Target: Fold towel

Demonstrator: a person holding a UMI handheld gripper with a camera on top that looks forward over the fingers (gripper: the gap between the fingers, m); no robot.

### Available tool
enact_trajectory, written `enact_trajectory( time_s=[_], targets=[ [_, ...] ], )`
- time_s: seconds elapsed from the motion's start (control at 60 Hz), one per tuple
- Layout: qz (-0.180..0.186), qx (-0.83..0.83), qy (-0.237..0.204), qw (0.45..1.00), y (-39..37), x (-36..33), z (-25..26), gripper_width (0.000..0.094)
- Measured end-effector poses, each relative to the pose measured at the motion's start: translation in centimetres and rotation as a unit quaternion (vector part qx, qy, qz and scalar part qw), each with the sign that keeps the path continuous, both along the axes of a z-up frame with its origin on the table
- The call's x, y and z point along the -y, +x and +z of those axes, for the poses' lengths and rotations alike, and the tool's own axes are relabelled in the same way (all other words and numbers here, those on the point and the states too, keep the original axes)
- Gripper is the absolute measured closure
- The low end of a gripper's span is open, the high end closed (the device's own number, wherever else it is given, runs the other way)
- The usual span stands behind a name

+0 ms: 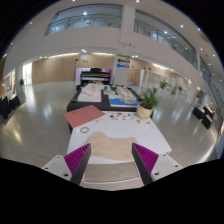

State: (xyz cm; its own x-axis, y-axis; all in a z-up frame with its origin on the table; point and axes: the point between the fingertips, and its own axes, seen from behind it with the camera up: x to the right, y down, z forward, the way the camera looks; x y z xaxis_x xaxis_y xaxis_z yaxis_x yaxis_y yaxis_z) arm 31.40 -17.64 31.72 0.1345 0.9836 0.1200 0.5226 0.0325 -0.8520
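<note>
Towel (112, 149) lies flat just ahead, between my fingers (80, 160), long axis crosswise. My gripper (113, 163) is spread wide and holds nothing.

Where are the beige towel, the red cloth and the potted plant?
beige towel (112, 148): gripper view, its middle, between the fingers of the open hand-held gripper (112, 158).
red cloth (84, 115): gripper view, its centre.
potted plant (148, 100): gripper view, its leaves.

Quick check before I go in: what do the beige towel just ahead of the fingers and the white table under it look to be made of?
Beige towel: looks like soft matte cloth, lying limp and flat; weave too small to tell. White table: seemingly a smooth hard top, laminate or painted, evenly bright. The gripper is open behind the towel.
</note>
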Motion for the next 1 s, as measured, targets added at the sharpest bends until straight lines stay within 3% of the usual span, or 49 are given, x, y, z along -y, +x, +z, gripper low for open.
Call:
enact_trajectory(
  time_s=[0.167, 0.267, 0.717, 0.9, 0.933, 1.0],
  targets=[
    [0.058, -0.005, -0.028, 0.998, -3.5, 8.3, -4.0, 0.0081],
    [0.074, -0.010, -0.024, 0.997, -6.1, 11.4, -7.4, 0.0081],
    [0.051, 0.016, 0.005, 0.999, -22.6, 11.2, -27.7, 0.0089],
    [0.037, 0.054, -0.010, 0.998, -25.8, 10.1, -32.8, 0.0095],
    [0.038, 0.052, -0.016, 0.998, -26.1, 10.1, -32.8, 0.0144],
    [0.043, 0.061, -0.013, 0.997, -26.0, 9.8, -33.1, 0.0525]
  ],
)
